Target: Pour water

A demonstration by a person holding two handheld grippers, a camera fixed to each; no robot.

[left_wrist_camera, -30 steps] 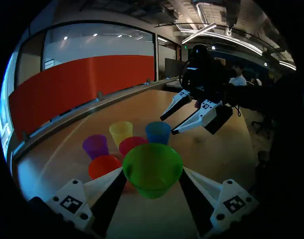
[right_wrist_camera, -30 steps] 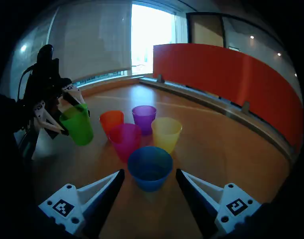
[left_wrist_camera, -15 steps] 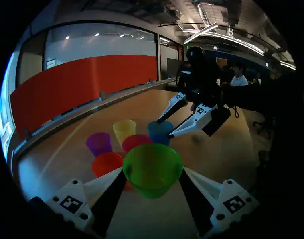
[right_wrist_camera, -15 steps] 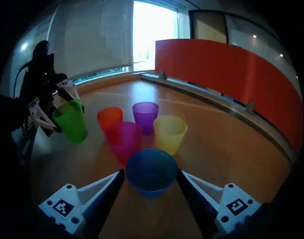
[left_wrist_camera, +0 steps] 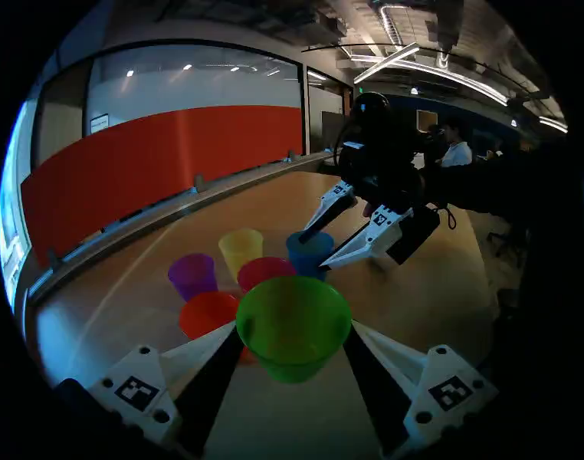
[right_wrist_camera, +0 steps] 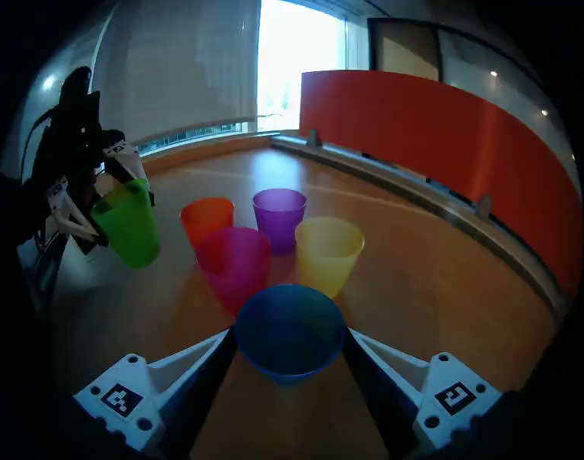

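- Your left gripper (left_wrist_camera: 292, 331) clamps the green cup (left_wrist_camera: 293, 322), mouth up, seemingly near vertical.
- Your right gripper (right_wrist_camera: 290, 335), 1 o'clock beyond, pinches the upright blue cup (right_wrist_camera: 290, 326).

A red partition (right_wrist_camera: 445, 130) and bright window (right_wrist_camera: 300, 61) border the wooden table (right_wrist_camera: 445, 276).

At lower centre, the left gripper (left_wrist_camera: 292, 333) clamps the green cup (left_wrist_camera: 293, 307) between both fingers. Just above it on the wooden table (left_wrist_camera: 422, 299) cluster the orange cup (left_wrist_camera: 206, 313), purple cup (left_wrist_camera: 192, 274), yellow cup (left_wrist_camera: 241, 249) and pink cup (left_wrist_camera: 265, 271). Right of centre, the right gripper (left_wrist_camera: 313, 253) has one finger on either side of the blue cup (left_wrist_camera: 307, 253).
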